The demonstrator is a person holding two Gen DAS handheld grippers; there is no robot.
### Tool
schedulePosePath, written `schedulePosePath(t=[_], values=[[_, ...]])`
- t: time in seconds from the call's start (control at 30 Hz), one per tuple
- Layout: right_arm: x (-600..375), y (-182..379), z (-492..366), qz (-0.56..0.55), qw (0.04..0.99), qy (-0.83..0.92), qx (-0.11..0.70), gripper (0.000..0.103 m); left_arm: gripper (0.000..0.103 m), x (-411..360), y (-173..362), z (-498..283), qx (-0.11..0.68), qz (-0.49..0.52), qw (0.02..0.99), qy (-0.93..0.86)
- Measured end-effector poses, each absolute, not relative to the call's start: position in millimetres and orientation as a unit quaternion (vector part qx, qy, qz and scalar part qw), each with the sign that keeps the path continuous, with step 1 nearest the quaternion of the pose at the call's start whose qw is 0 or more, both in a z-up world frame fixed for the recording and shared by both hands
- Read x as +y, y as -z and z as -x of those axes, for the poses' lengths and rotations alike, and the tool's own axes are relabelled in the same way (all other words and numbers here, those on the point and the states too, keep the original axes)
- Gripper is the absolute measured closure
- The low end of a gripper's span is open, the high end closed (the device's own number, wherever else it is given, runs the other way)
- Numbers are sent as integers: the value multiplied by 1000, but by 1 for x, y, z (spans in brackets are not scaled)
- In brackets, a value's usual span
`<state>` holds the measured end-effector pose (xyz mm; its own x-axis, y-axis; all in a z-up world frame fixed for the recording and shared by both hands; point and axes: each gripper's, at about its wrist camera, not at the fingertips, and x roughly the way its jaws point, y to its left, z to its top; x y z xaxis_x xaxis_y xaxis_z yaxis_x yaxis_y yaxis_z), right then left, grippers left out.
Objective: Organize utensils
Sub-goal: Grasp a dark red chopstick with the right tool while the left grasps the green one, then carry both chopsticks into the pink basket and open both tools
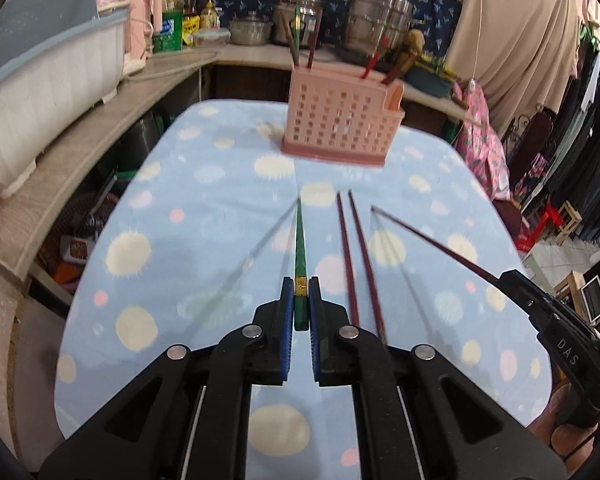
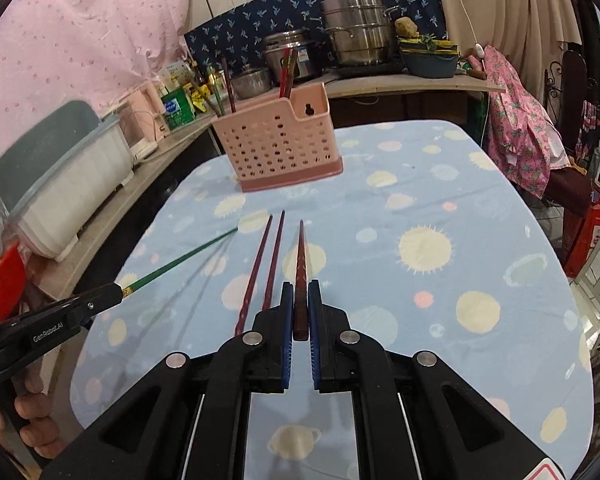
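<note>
My left gripper (image 1: 299, 289) is shut on a green chopstick (image 1: 300, 240) by its gold-banded thick end, and the stick points forward above the blue dotted tablecloth (image 1: 204, 200). My right gripper (image 2: 300, 292) is shut on a dark red chopstick (image 2: 301, 256), held the same way. Two more dark red chopsticks (image 2: 266, 264) lie side by side on the cloth between the two held sticks. A pink perforated utensil holder (image 1: 340, 120) stands at the far middle of the table, with several chopsticks upright in it. Each gripper shows at the edge of the other's view.
A white and grey dish rack (image 1: 48, 92) sits on the wooden counter (image 1: 100, 120) to the left. Steel pots (image 2: 356, 32) and boxes line the back counter. Clothes (image 2: 524, 128) hang over a chair at the right.
</note>
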<state>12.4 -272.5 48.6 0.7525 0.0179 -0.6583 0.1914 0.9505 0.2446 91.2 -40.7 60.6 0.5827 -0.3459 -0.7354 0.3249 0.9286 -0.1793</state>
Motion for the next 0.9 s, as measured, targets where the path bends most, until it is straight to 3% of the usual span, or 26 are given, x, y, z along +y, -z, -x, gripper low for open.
schedulePosePath(t=[0.27,0.9], values=[[-297,-110,-42,-141,946,55,288,96,96,-45,-115,-129,373,25,907,194],[-332,-196,-134,-150,966,28,207,96,96,-76,-210,-237,300,57,933,189]])
